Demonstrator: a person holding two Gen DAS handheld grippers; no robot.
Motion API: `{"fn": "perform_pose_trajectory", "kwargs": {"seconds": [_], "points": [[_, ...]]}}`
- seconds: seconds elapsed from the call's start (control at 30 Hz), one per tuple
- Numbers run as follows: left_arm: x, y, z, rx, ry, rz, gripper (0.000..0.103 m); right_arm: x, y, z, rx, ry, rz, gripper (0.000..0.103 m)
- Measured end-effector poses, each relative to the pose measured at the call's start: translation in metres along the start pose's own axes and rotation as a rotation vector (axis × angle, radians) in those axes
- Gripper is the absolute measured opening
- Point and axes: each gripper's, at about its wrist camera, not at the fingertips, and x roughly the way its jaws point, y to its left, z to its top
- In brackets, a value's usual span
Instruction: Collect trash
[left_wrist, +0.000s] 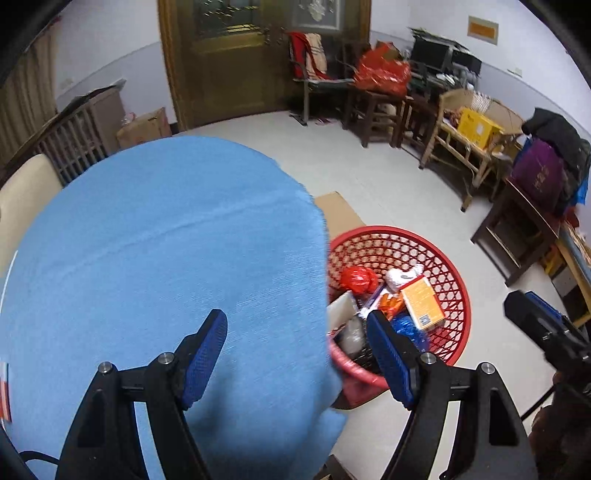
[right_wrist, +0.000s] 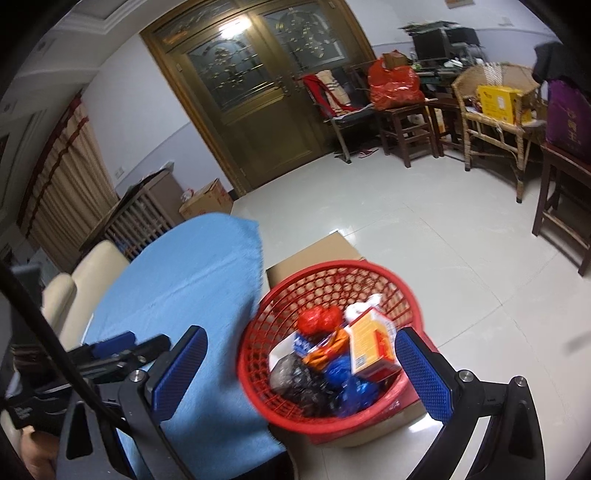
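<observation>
A red mesh basket (left_wrist: 406, 230) (right_wrist: 332, 264) stands on a cardboard box (right_wrist: 314, 254) beside a table under a blue cloth (left_wrist: 166, 240) (right_wrist: 192, 280). In it lie an orange carton (left_wrist: 421, 302) (right_wrist: 369, 343), a crumpled red bag (left_wrist: 356, 278) (right_wrist: 319, 319), a white wad (left_wrist: 400, 275), blue wrappers (right_wrist: 347, 376) and a dark bag (right_wrist: 295, 373). My left gripper (left_wrist: 299, 354) hangs open over the table's edge, holding nothing. My right gripper (right_wrist: 301, 369) is open above the basket's near side, also holding nothing. Each gripper shows at the edge of the other's view.
A cream chair (right_wrist: 92, 273) stands at the table's far left. Brown double doors (right_wrist: 258, 92) are at the back. Wooden and wicker chairs (right_wrist: 495, 110) with red bags and a yellow box line the right wall. Pale tiled floor (right_wrist: 424, 221) lies between.
</observation>
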Motion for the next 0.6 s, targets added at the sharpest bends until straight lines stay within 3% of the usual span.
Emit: {"fn": "perform_pose_trajectory", "kwargs": {"seconds": [0.23,0.37,0.43,0.6], "points": [[-0.027,0.033,-0.027,-0.061,-0.04,0.01,0.08,-0.004,0.039,-0.031,-0.086,0.023,-0.061,0.103],[-0.039,0.049,-0.041,-0.111,-0.059,-0.02,0.085,-0.008,0.053,-0.047,-0.117,0.052,-0.081,0.103],[-0.043,0.052,-0.047,-0.122,-0.062,-0.017,0.091,-0.01,0.058,-0.05,-0.129,0.067,-0.101,0.103],[-0.054,0.055,-0.058,-0.129,-0.069,-0.009,0.092,-0.019,0.066,-0.058,-0.147,0.069,-0.114,0.103]]}}
